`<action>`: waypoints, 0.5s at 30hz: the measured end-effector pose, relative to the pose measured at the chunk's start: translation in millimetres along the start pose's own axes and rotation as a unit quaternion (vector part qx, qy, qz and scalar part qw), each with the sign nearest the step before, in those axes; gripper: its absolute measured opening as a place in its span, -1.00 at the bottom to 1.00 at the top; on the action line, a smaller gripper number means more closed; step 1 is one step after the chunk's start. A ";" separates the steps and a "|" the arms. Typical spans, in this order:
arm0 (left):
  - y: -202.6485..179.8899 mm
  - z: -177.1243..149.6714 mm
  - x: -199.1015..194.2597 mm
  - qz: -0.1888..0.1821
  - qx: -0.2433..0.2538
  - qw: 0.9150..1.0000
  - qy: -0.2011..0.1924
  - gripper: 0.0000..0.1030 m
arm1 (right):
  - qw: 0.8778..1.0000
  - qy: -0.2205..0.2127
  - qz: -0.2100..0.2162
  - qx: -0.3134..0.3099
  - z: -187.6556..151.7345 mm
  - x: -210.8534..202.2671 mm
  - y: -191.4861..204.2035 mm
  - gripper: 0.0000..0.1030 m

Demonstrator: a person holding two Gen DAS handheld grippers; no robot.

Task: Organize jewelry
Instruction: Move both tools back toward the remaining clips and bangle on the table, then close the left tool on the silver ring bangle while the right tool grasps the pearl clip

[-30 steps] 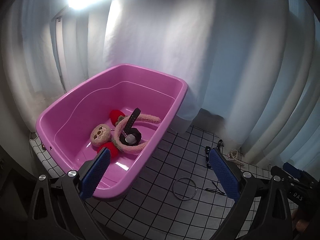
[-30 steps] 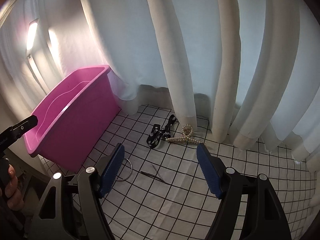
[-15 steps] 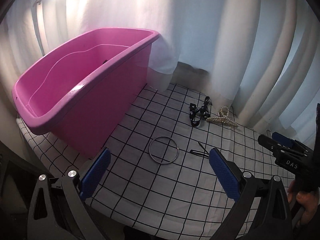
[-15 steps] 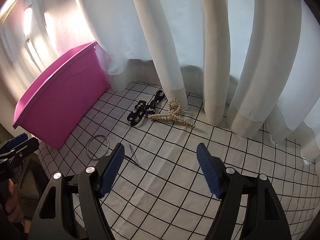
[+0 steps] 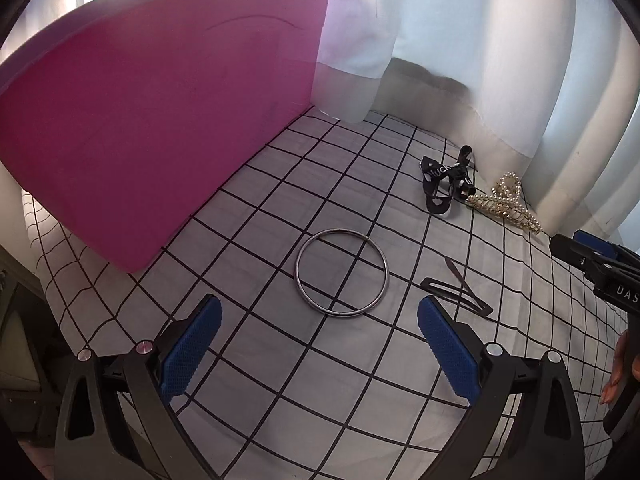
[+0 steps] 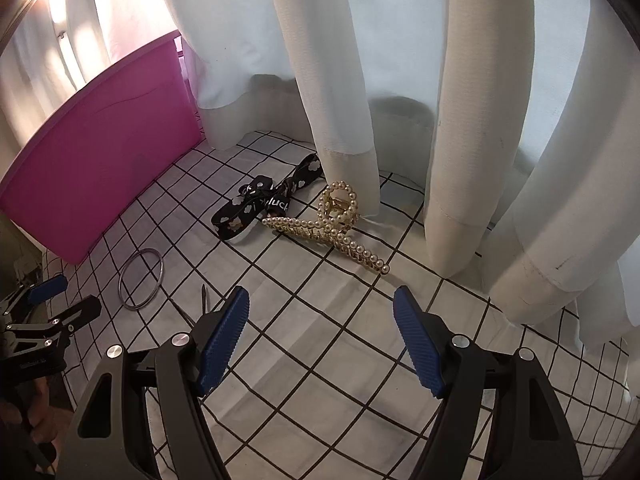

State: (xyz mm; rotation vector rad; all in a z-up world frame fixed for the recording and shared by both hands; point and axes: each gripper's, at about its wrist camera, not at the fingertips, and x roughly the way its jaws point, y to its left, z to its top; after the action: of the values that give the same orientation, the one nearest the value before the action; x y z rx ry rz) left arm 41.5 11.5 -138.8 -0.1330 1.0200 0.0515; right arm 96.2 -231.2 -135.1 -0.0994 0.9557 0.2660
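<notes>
Looming nearer than before: bangle (image 5: 341, 272), pearl clip (image 6: 326, 224).

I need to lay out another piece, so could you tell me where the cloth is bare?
Bare: in front of the pearl hair claw, and between the bangle and pink tub. Crowded: the black ribbon by the curtain.

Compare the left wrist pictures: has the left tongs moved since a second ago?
Yes. The left tongs have dropped toward the checked cloth: the pink tub now shows only its outer wall, and the metal ring looms closer.
</notes>
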 end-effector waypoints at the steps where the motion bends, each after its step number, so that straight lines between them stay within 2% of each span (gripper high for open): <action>1: 0.8 -1.4 4.2 0.004 -0.001 1.000 0.001 0.88 | 1.000 0.001 0.000 -0.007 1.5 4.0 -0.6 0.38; 8: 4.4 -4.7 31.8 0.015 -0.012 1.000 0.022 0.88 | 0.999 0.013 0.005 -0.039 12.7 37.3 -7.8 0.38; 15: 3.1 -3.0 43.2 0.028 -0.012 0.999 0.024 0.88 | 0.998 0.018 0.010 -0.055 20.3 58.9 -12.2 0.38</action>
State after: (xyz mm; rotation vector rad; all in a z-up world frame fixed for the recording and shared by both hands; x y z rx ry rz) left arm 61.2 13.4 -177.4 -0.1284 1.0708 0.1117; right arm 147.8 -228.3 -172.0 -0.1955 0.9774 0.3370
